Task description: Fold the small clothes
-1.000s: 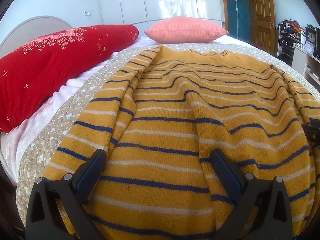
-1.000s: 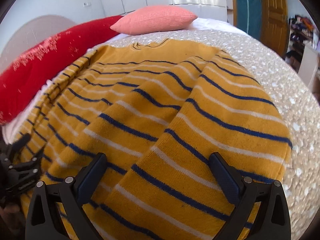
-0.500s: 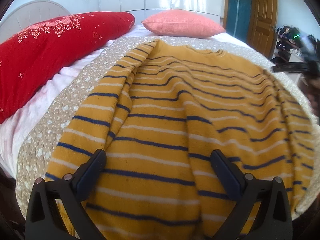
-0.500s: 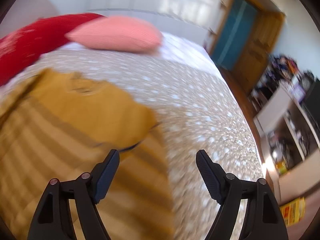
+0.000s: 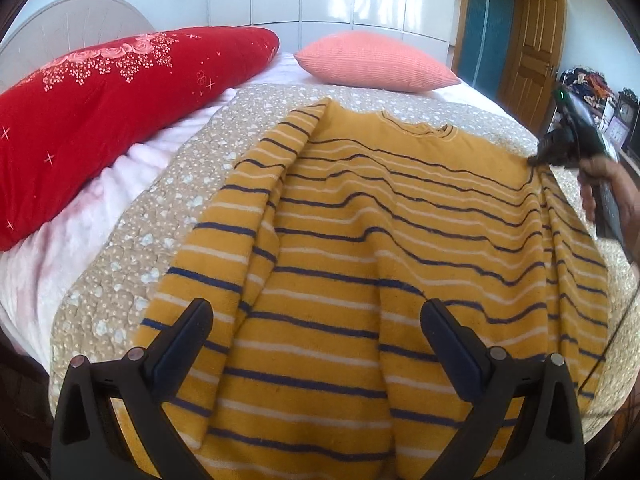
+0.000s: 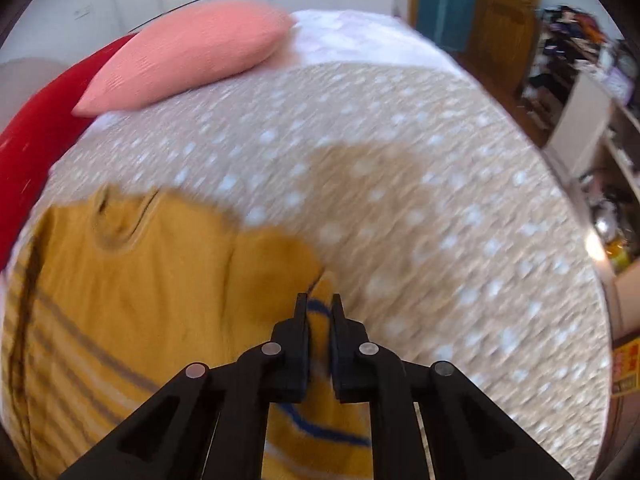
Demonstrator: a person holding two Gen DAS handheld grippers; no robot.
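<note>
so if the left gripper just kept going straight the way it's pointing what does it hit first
Most likely the striped sweater: the open left gripper points across it, low above the cloth. Depth is hard to judge.

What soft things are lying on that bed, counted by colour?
Red: 1, the long red pillow
Pink: 1, the pink cushion
Yellow with stripes: 1, the striped sweater, its shoulder edge pinched by the right gripper
Beige: 1, the dotted bedspread
Total: 4
</note>
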